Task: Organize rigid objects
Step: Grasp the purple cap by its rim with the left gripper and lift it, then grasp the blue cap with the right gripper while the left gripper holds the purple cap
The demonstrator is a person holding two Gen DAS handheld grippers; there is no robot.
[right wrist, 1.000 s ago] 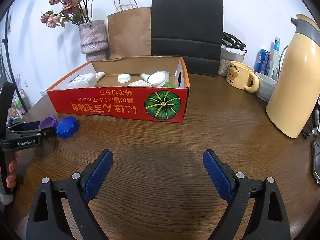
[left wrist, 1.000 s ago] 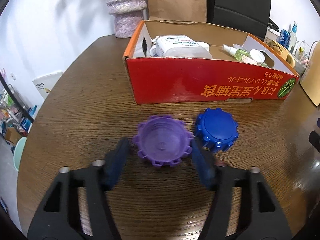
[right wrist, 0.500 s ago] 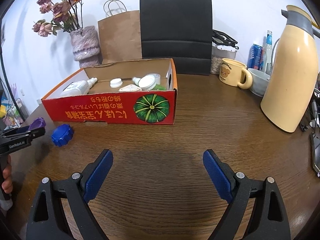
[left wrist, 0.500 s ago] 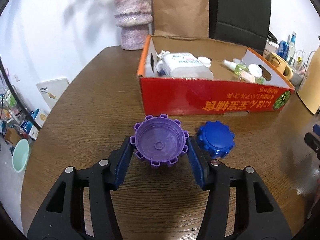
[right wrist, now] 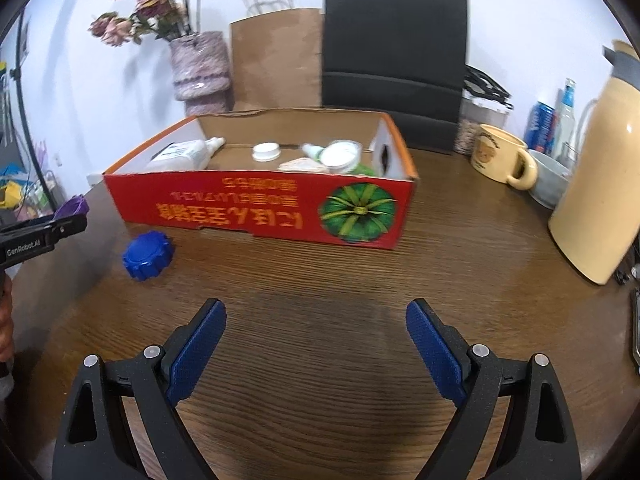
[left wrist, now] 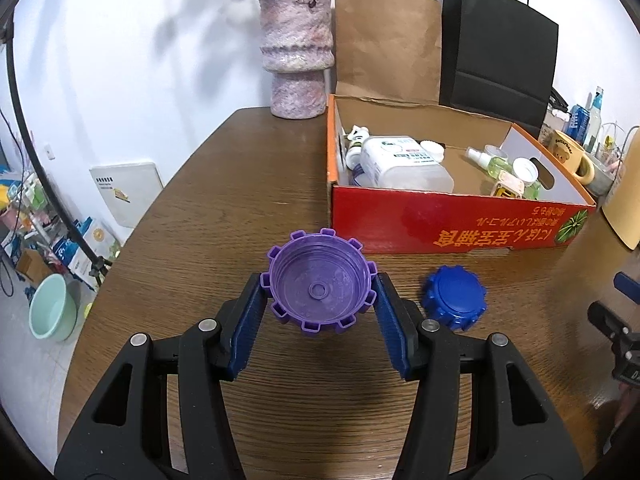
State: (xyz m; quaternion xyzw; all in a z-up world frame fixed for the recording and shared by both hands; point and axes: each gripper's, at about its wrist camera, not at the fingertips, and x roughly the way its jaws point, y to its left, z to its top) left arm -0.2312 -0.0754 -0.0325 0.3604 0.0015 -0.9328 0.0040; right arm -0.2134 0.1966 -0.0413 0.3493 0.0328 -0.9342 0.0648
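A home: dried flowers in a vase (left wrist: 296, 52), mug (right wrist: 500, 154) and thermos (right wrist: 596, 200) on a wooden table (right wrist: 320, 320).

The left tongs (left wrist: 319, 300) are closed on the purple cap (left wrist: 319, 289), one blue pad (left wrist: 245, 326) pressed to each side of it, holding it open side up, clear of the counter (left wrist: 224, 208) towards its left edge. The right tongs (right wrist: 316, 344) hang spread wide with nothing between the pads, low over the counter's near edge. A hand (right wrist: 5, 320), probably the person's left, grips the left tool's handle.
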